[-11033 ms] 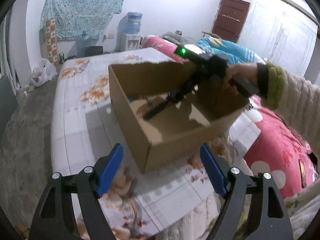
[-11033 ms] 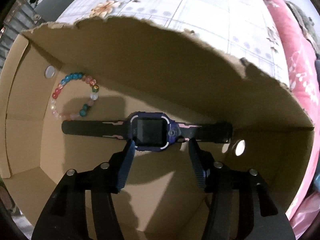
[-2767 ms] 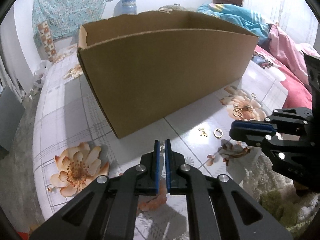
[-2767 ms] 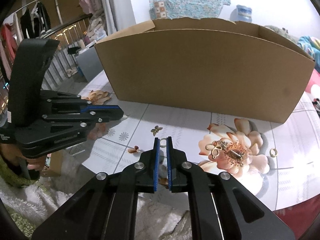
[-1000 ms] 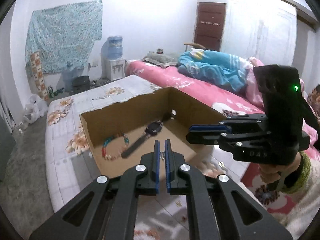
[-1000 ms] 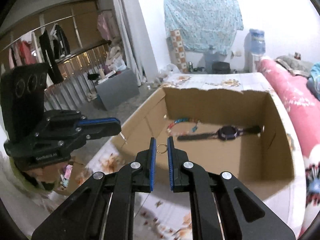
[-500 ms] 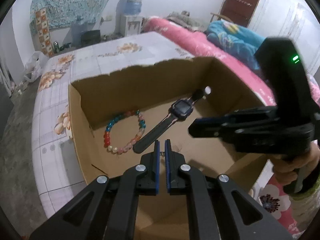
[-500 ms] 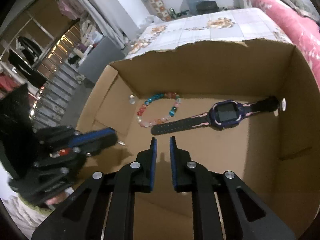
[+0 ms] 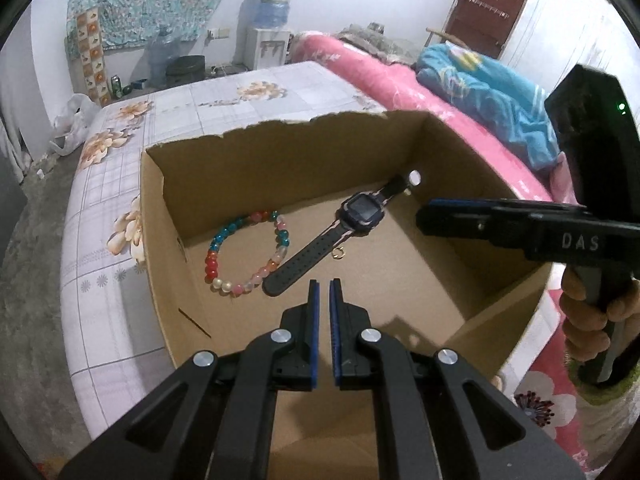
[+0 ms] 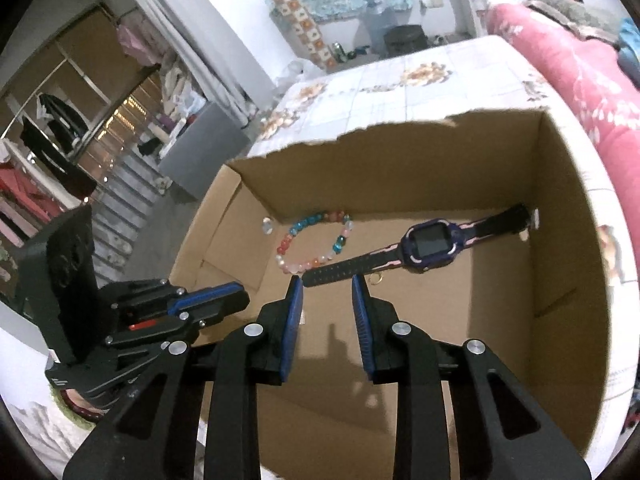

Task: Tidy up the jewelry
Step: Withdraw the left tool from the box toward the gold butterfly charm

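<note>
Free room and obstacles inside the open cardboard box [image 9: 224,208].

The box top is open, so entry from above is unobstructed; its 4 upright walls, the far one with a torn rim, bar any level approach. On the floor, the bead bracelet [image 9: 248,254] lies at the far left, the watch [image 9: 340,236] runs diagonally across the middle just beside it, and a small gold ring [image 9: 338,254] lies next to the strap. The near floor is bare cardboard. The left hand-held gripper [image 9: 323,292] and right hand-held gripper [image 10: 326,292] hang over the near side, each narrowing the other's path.
</note>
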### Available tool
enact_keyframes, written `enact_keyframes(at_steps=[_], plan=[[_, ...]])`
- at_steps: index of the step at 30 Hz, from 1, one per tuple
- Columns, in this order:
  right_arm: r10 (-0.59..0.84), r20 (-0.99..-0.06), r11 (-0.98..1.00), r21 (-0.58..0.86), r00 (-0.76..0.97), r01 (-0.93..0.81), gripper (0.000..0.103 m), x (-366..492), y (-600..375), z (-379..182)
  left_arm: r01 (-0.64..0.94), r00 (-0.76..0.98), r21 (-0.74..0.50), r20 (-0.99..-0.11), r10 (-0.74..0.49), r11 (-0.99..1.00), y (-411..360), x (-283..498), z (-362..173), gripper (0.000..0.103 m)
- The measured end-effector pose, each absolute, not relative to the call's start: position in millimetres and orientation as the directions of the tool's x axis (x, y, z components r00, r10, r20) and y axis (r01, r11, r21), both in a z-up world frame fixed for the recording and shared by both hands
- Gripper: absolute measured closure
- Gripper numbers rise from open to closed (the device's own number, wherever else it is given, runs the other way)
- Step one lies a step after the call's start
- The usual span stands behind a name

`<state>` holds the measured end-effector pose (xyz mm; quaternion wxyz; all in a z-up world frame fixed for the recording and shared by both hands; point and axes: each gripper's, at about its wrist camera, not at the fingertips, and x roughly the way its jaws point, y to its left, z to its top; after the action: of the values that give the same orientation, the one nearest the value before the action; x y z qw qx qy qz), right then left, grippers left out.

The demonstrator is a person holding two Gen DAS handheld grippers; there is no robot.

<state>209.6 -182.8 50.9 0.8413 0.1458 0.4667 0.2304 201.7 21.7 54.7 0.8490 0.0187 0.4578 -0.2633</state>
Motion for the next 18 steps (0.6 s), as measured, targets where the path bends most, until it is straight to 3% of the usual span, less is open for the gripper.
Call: enact_keyframes(at_steps=[12,18], plan=[[0.595,-0.572,0.800,0.491,0.565,-0.345,0.077,123.2,-204.4,78.6,0.572,0.548,-0.263,-0.581,-0.601,0.776,65.5,118.8,89.1,0.098],[0.598,-0.568,0.794,0.518,0.566,-0.318,0.078,74.1,-208.8,46.5,0.618,0.518,-0.276,-0.562,-0.645,0.736,70.7,78.2,74.5,0.094]])
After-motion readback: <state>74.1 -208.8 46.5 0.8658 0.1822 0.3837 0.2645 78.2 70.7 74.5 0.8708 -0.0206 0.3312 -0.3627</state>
